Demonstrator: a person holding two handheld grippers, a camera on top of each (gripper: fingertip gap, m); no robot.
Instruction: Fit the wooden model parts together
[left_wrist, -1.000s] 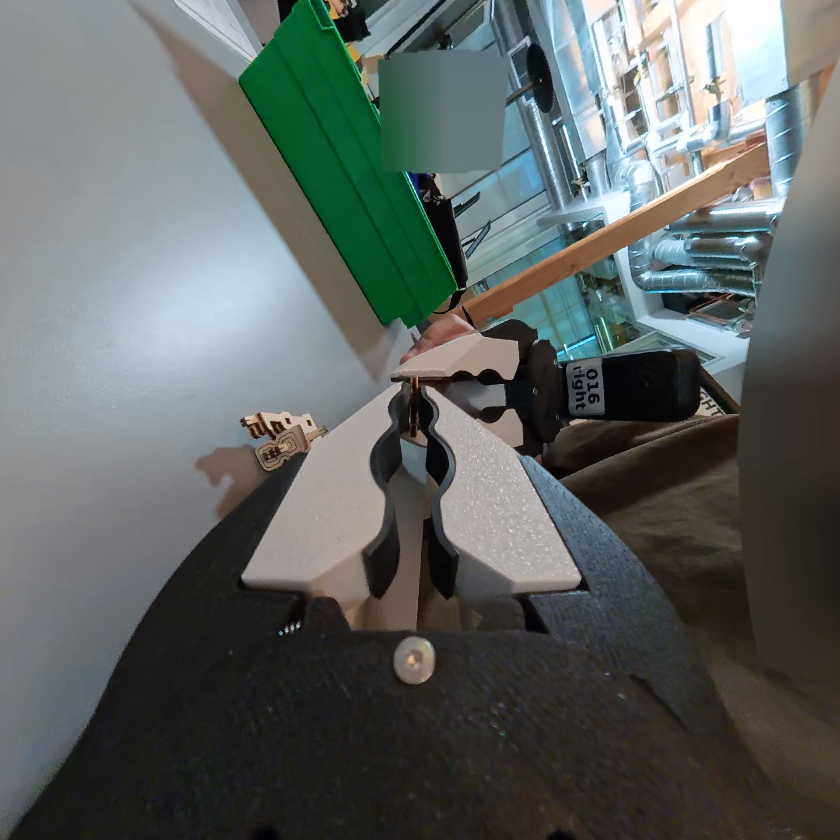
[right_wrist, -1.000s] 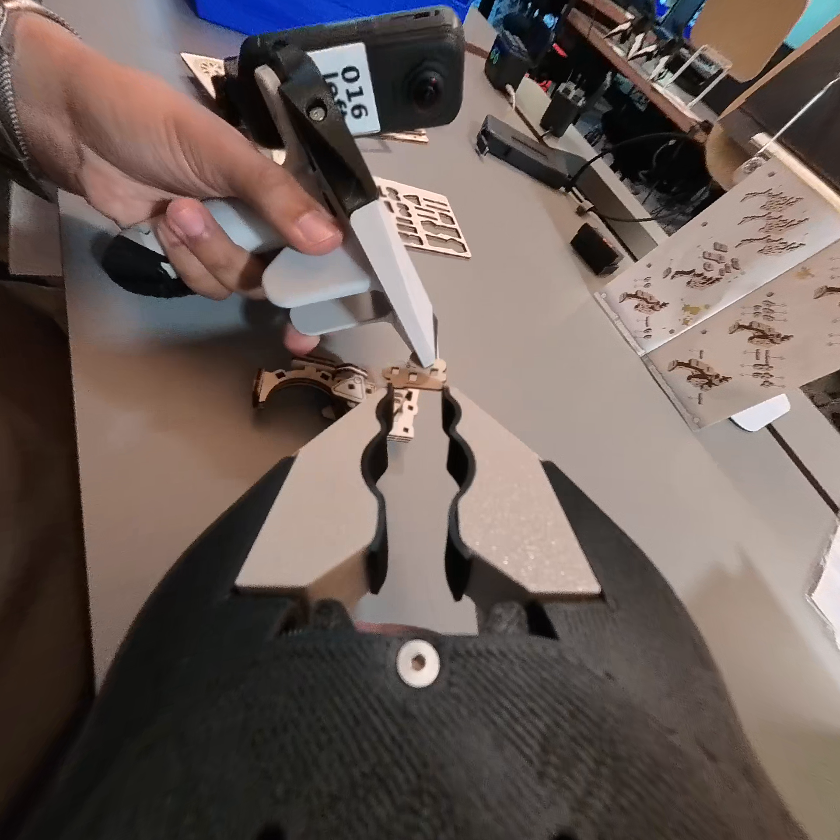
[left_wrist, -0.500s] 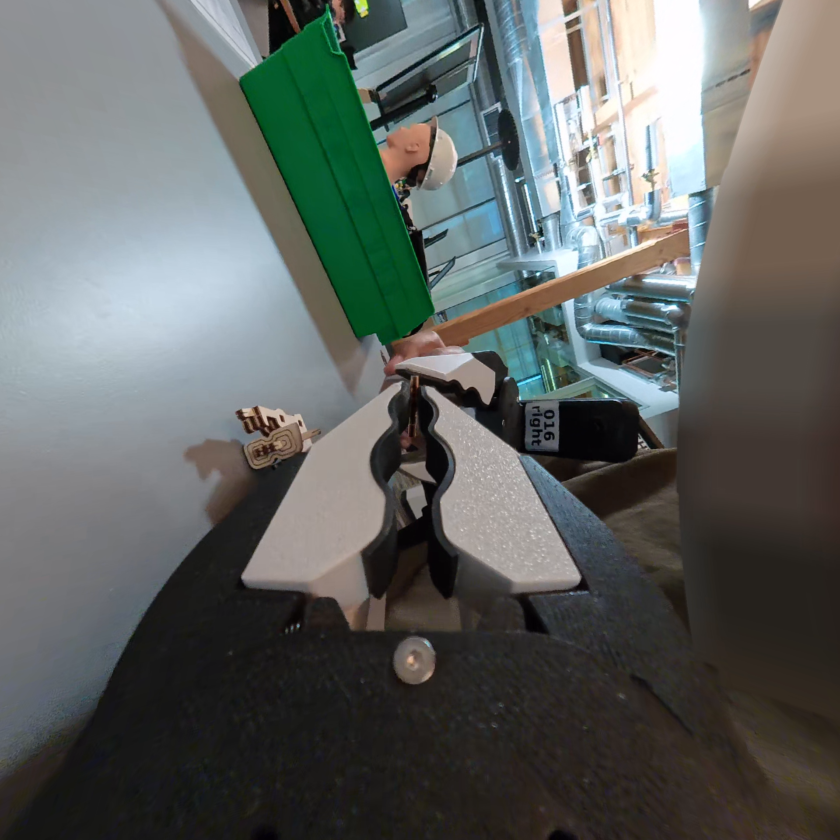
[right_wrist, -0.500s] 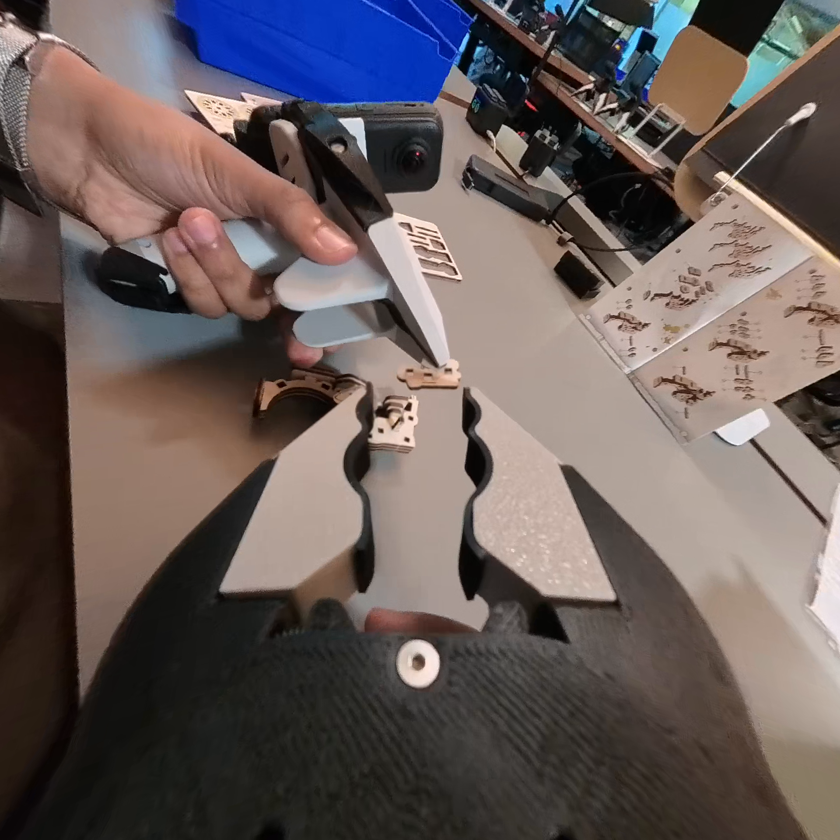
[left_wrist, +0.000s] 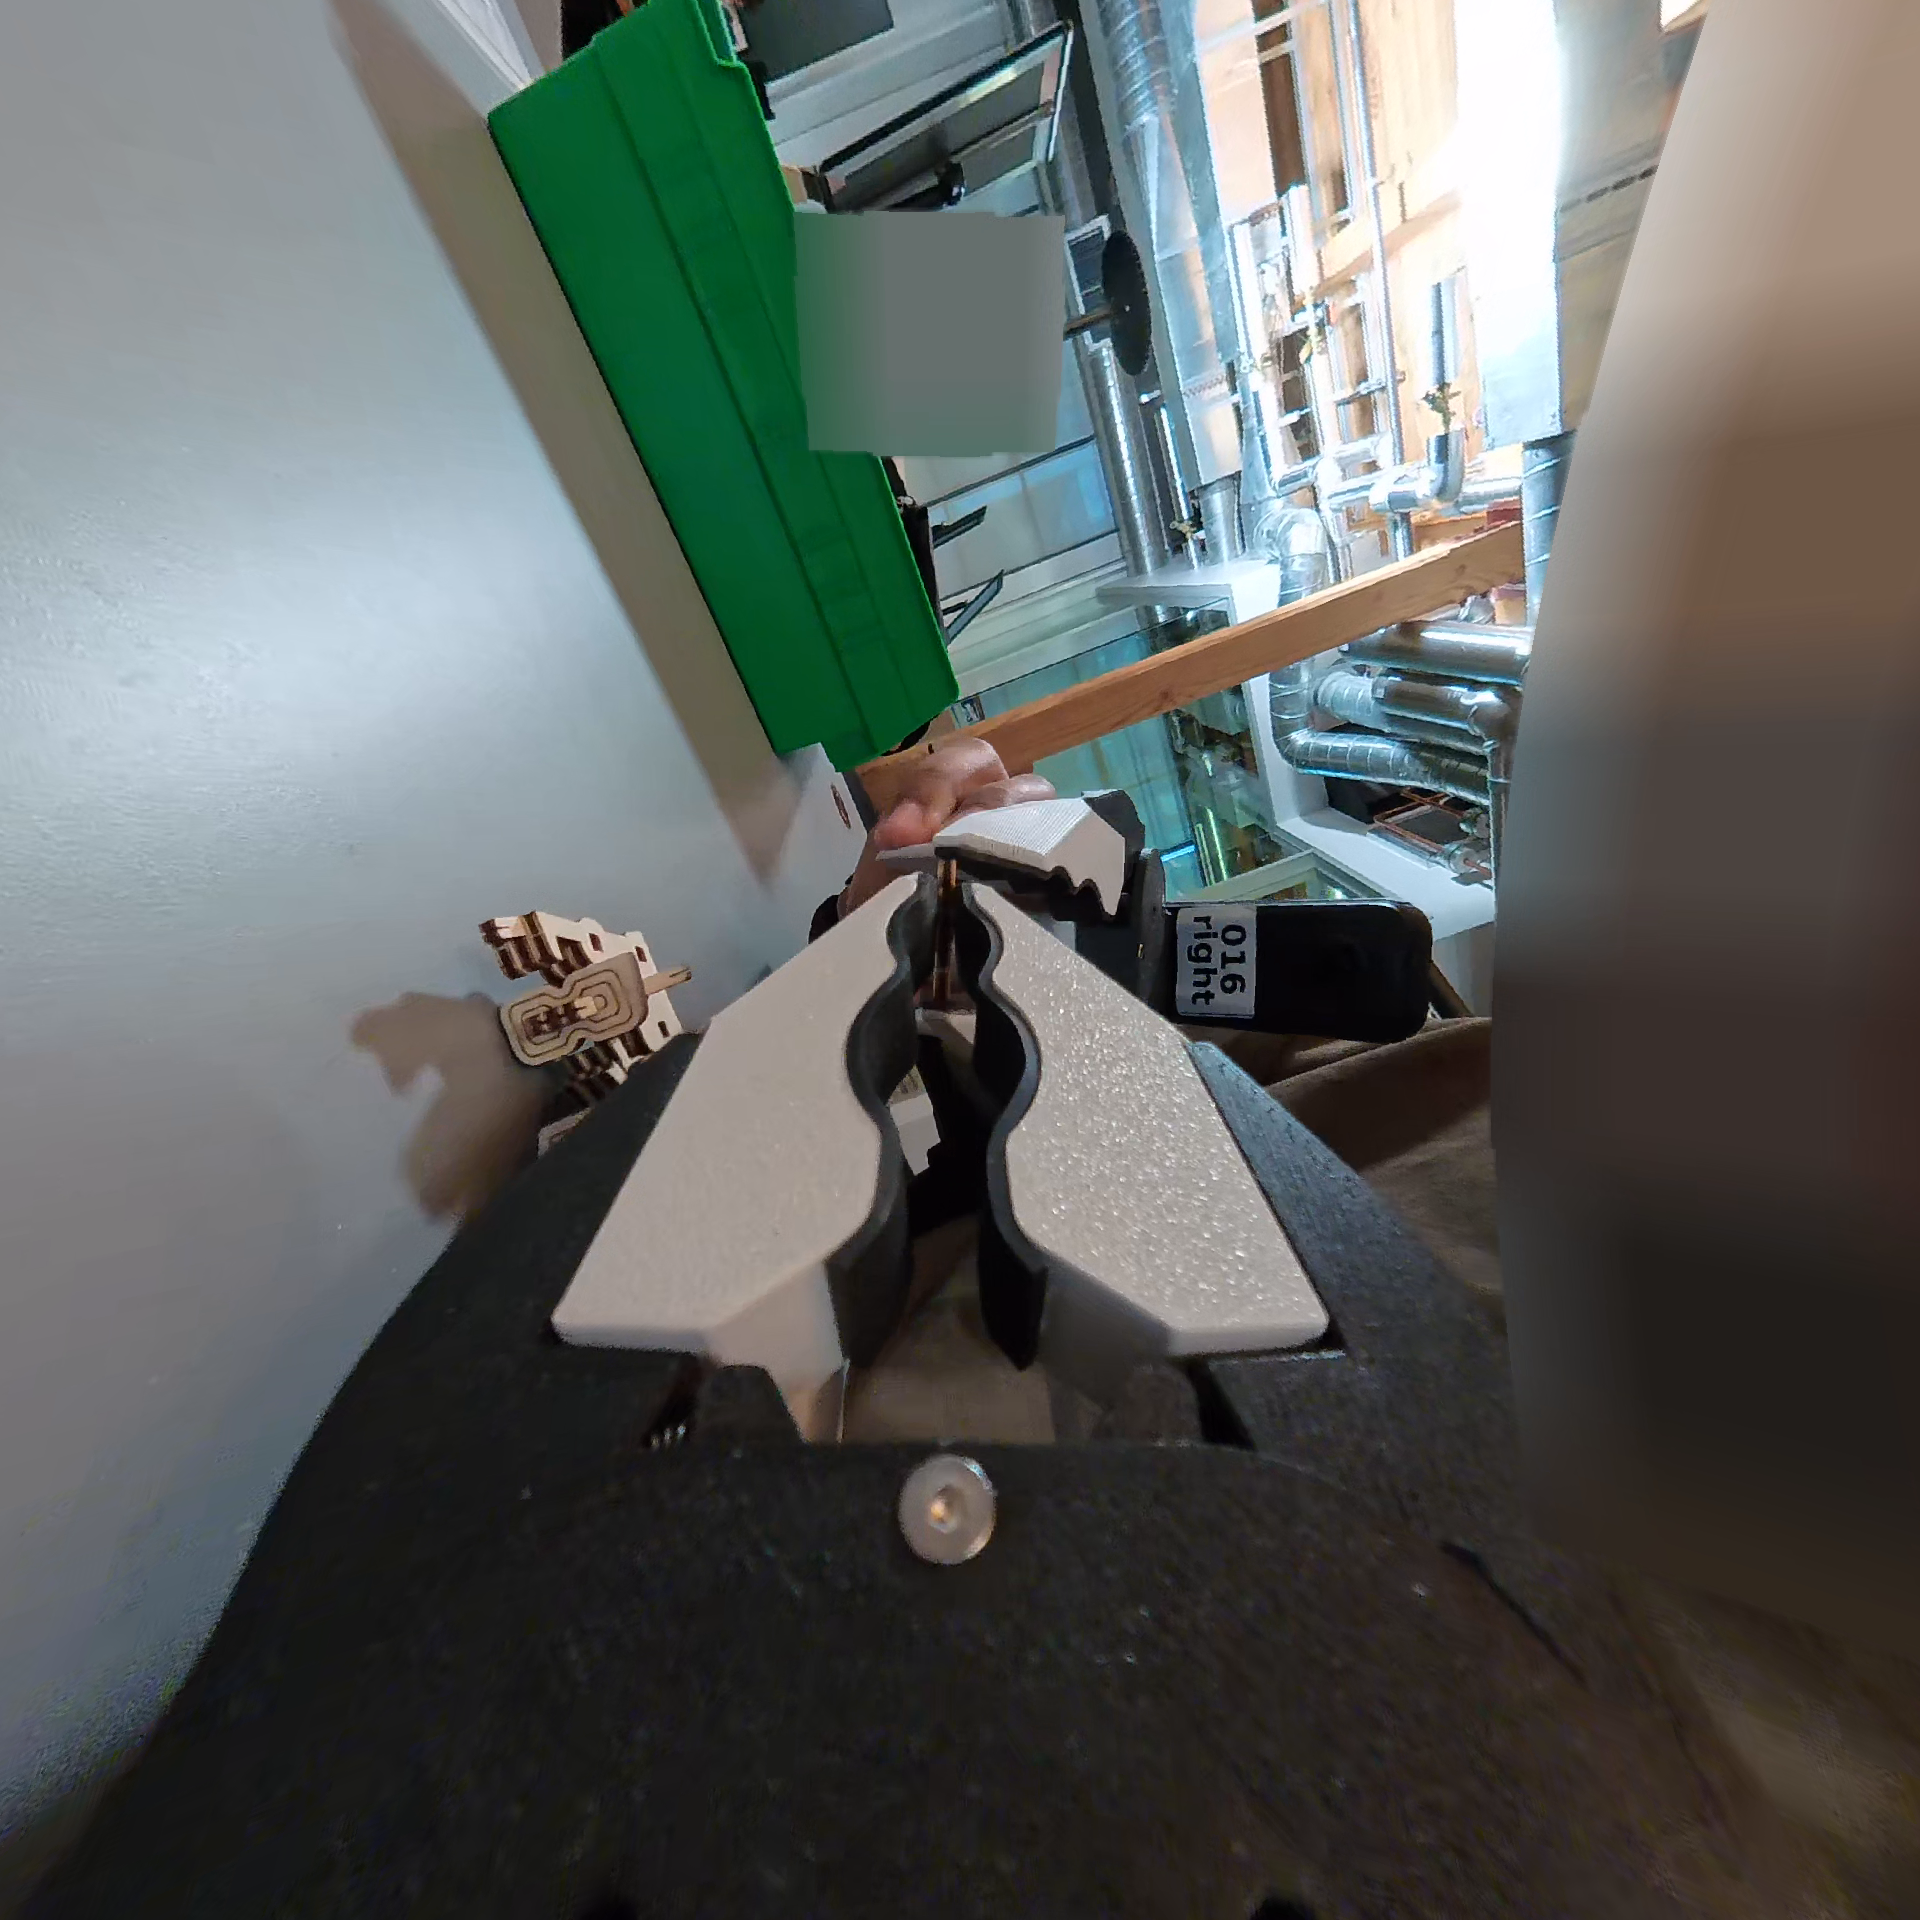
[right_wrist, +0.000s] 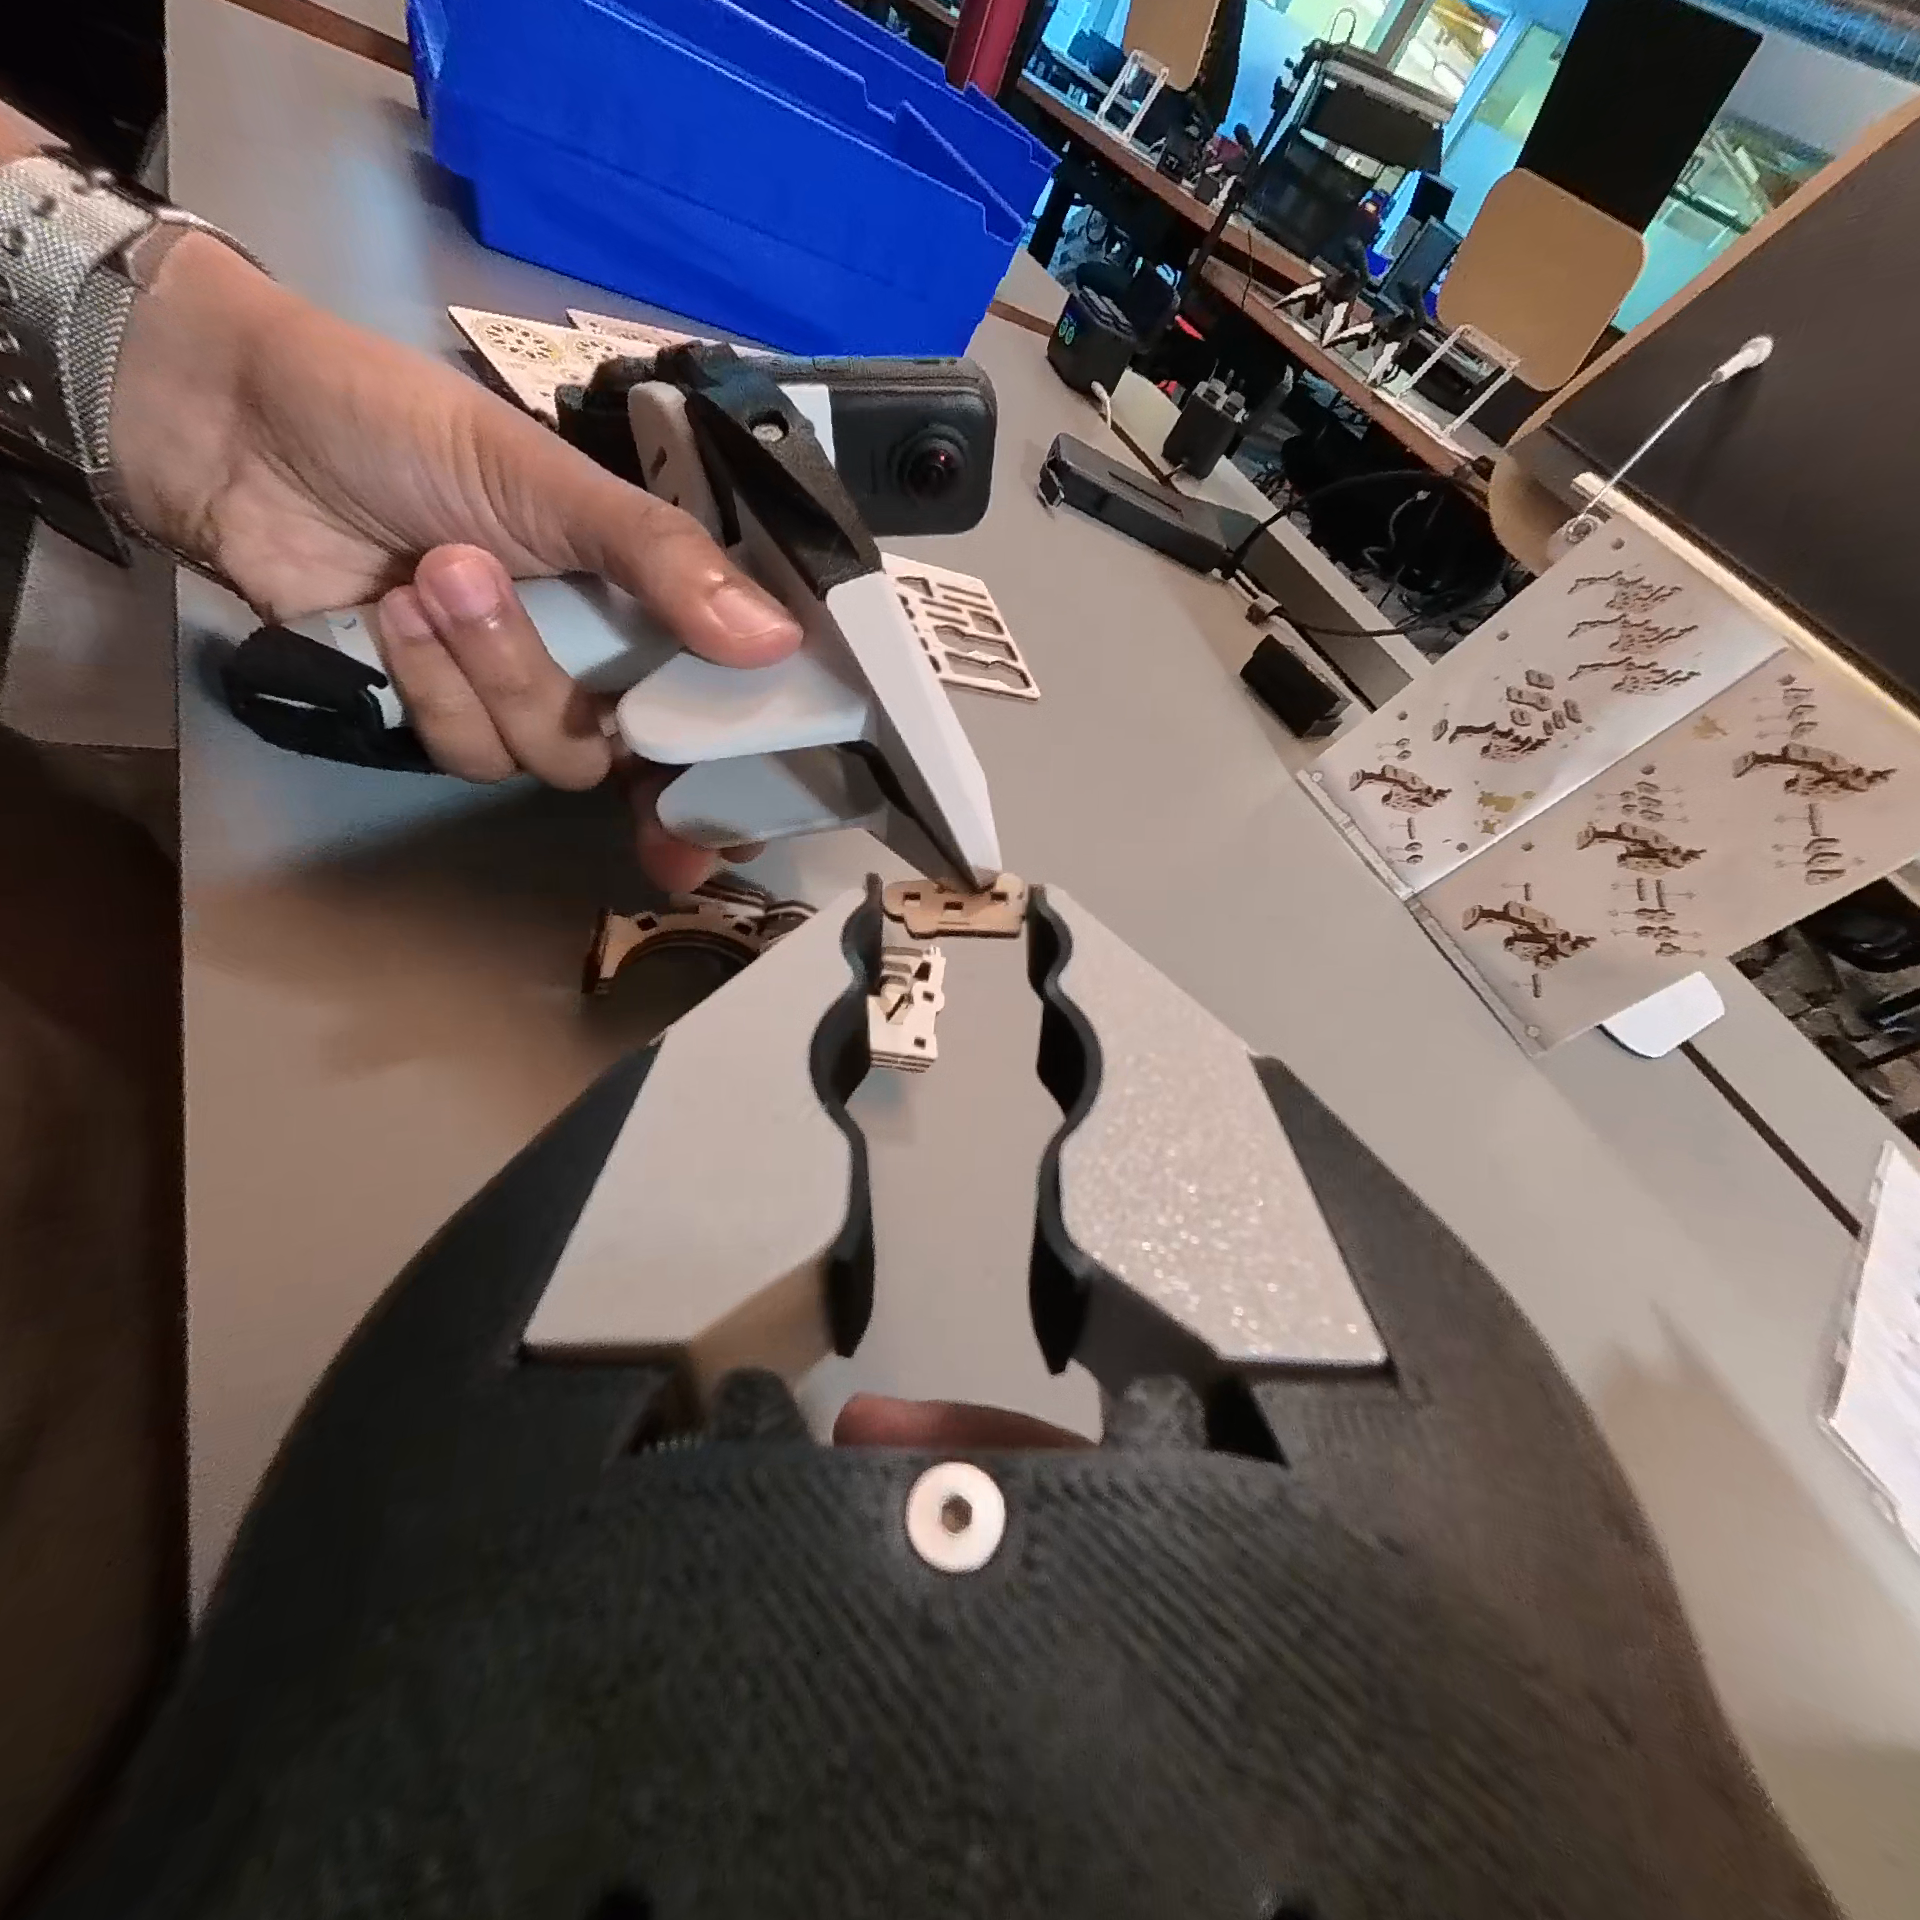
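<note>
My left gripper (left_wrist: 943, 902) is shut on a thin flat wooden piece (left_wrist: 941, 940), seen edge-on between its tips. In the right wrist view a hand holds this left gripper (right_wrist: 977, 871), which pinches the top edge of the flat wooden piece (right_wrist: 956, 907) just above the grey table (right_wrist: 1195, 831). My right gripper (right_wrist: 954, 896) has its fingers at the two ends of that piece and appears closed on it. In the left wrist view the right gripper's finger (left_wrist: 1003, 836) touches the piece's tip. A small layered wooden sub-assembly (right_wrist: 906, 1003) lies on the table between my right fingers; it also shows in the left wrist view (left_wrist: 582, 997).
A curved wooden part (right_wrist: 675, 935) lies under the hand. Cut-out wooden sheets (right_wrist: 966, 639) lie behind it. Blue bins (right_wrist: 707, 177) stand at the back, a green bin (left_wrist: 727, 416) on the other side. Instruction sheets (right_wrist: 1600, 810) and black devices (right_wrist: 1132, 509) are at the right. The grippers are tip to tip, or close to it.
My right gripper opened and drew back from the flat piece half a second ago; now it has come forward and narrowed around it again. The left gripper kept its hold.
</note>
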